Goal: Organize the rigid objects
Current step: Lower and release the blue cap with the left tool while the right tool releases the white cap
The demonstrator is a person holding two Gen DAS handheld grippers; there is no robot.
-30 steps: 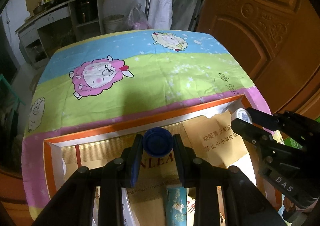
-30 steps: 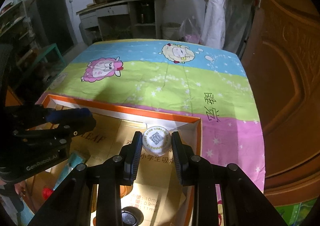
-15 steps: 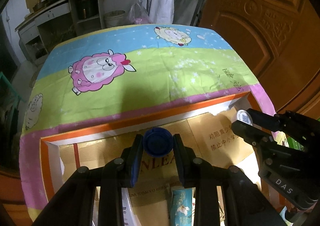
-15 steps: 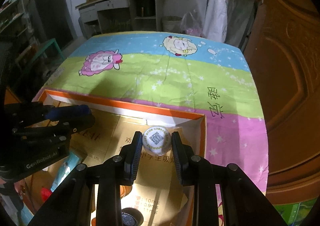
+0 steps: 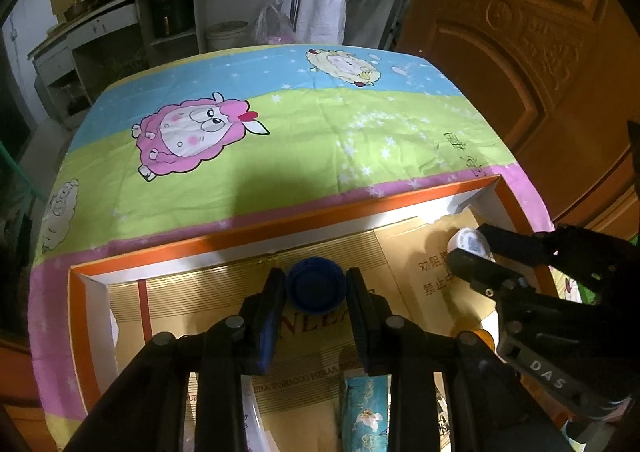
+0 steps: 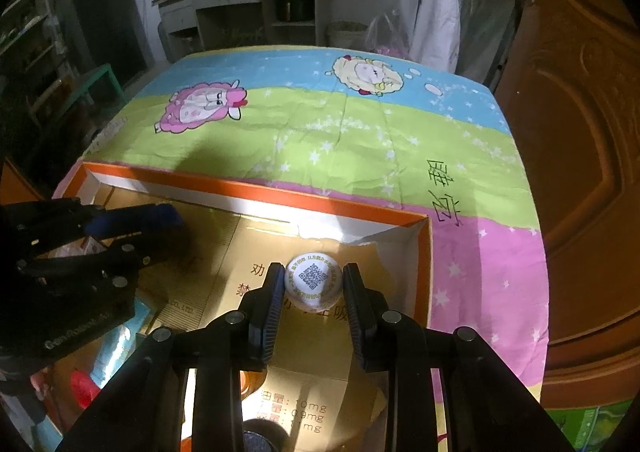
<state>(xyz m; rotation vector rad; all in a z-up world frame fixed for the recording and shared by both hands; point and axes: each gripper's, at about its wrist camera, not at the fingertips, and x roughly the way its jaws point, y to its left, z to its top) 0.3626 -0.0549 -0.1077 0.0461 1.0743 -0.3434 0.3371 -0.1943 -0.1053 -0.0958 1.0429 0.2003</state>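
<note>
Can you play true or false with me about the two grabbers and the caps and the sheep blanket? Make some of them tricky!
1. The left gripper has a blue cap between its fingers. True.
2. The right gripper holds a red cap. False: its cap is the white cap with a square code printed on top.
3. Both grippers are over the orange-rimmed box. True.
4. The box sits on a bare wooden table. False: it sits on the cartoon sheep blanket.
5. The pink sheep is printed on the blanket beyond the box. True.
6. The right gripper's jaws stand wide open with nothing in them. False: they close on the white cap.
</note>
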